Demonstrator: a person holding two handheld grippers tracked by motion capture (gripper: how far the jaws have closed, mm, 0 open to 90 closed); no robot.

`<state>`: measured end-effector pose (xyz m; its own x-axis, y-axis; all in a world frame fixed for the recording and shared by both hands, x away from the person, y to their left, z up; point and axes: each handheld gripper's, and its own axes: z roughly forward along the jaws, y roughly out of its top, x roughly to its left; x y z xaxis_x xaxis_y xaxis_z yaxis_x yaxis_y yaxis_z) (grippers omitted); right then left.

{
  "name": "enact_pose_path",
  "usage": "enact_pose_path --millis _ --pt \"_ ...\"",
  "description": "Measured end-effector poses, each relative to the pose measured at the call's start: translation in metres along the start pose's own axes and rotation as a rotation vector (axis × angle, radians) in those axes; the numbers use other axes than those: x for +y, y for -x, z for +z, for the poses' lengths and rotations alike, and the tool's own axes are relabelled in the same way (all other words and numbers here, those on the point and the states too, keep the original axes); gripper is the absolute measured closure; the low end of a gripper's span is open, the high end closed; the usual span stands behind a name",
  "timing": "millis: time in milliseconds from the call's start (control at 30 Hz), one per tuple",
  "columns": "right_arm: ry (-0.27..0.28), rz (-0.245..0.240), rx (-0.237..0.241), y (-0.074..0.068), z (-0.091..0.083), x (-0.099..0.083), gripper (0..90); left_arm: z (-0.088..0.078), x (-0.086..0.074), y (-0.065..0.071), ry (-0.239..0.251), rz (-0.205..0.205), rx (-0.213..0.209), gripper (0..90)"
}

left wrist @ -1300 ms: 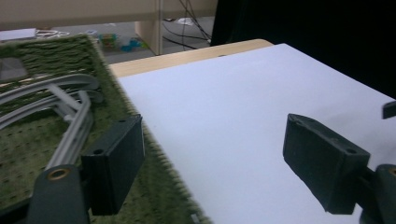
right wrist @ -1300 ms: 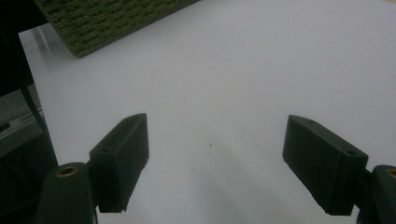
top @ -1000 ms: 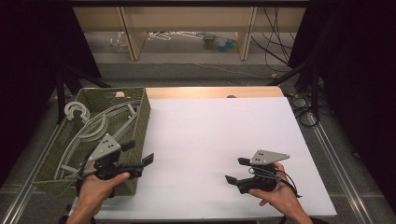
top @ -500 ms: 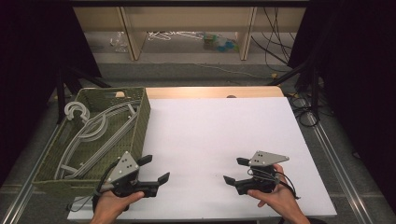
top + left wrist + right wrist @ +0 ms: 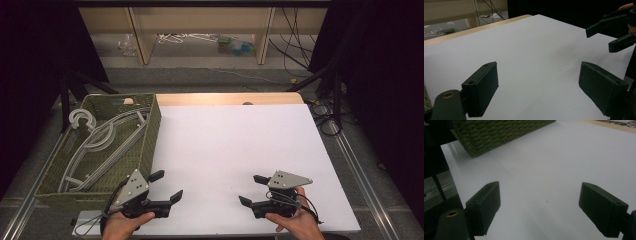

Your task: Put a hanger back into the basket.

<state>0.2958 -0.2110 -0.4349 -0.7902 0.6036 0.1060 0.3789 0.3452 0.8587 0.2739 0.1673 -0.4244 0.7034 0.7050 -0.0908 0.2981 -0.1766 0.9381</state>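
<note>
Two tongs in play, one per hand. Left tongs (image 5: 166,186): jaws spread wide, nothing between them, held low over the near left part of the white surface (image 5: 235,150). Right tongs (image 5: 253,190): jaws also wide apart and empty, low over the near right part of the surface. The two point toward each other with bare white sheet between them, well apart.

From the left gripper view, its own two jaws frame plain white surface, and the right tongs (image 5: 614,32) sit farther off at upper right, jaws parted. From the right gripper view, two jaws again frame bare surface, and a corner of the green woven basket (image 5: 499,135) is ahead at upper left.

Outward from the left tongs: one basket (image 5: 150,130), just beside them on their outer side, running away along the left edge of the surface. The tongs are outside it, close to its near right corner; can't tell if they touch the wall. Inside lie grey plastic hangers (image 5: 100,145), stacked flat, hooks toward the far end. Exact count unclear from here; at least two, overlapping.

Beyond the far edge of the surface: a strip of bare wood, then a low shelf with a few small items, too small to identify.
</note>
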Motion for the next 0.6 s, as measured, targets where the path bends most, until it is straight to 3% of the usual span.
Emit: enact_pose_path --millis 67,133,167,233,267,567,600 --pt "0.01 -0.01 -0.009 0.0011 0.0005 0.0004 18.5 -0.0002 0.0005 -0.0016 -0.001 0.022 -0.002 16.1" --pt "0.013 0.002 -0.013 0.0008 -0.0004 0.0008 18.4 -0.0003 0.0001 -0.0005 0.001 -0.003 0.002 16.1" --pt "0.017 0.006 0.0 0.0011 0.0001 0.001 18.5 -0.0003 0.0002 -0.0007 0.004 -0.009 -0.001 16.1" --pt "0.046 -0.01 -0.018 0.0022 0.0002 0.0014 18.3 -0.0007 0.0006 -0.0011 0.007 -0.006 0.002 16.1" --pt "0.041 0.007 -0.006 0.0011 0.0001 0.0015 18.3 -0.0009 0.0007 -0.001 0.008 -0.009 0.0 16.1" --pt "0.036 -0.006 -0.009 -0.0006 0.0001 0.0023 18.2 -0.0002 0.0006 -0.0002 0.004 -0.005 -0.006 16.1" --pt "0.031 -0.004 0.007 -0.0005 0.0004 0.0025 18.2 -0.0002 0.0005 -0.0002 0.002 -0.004 -0.004 16.1"
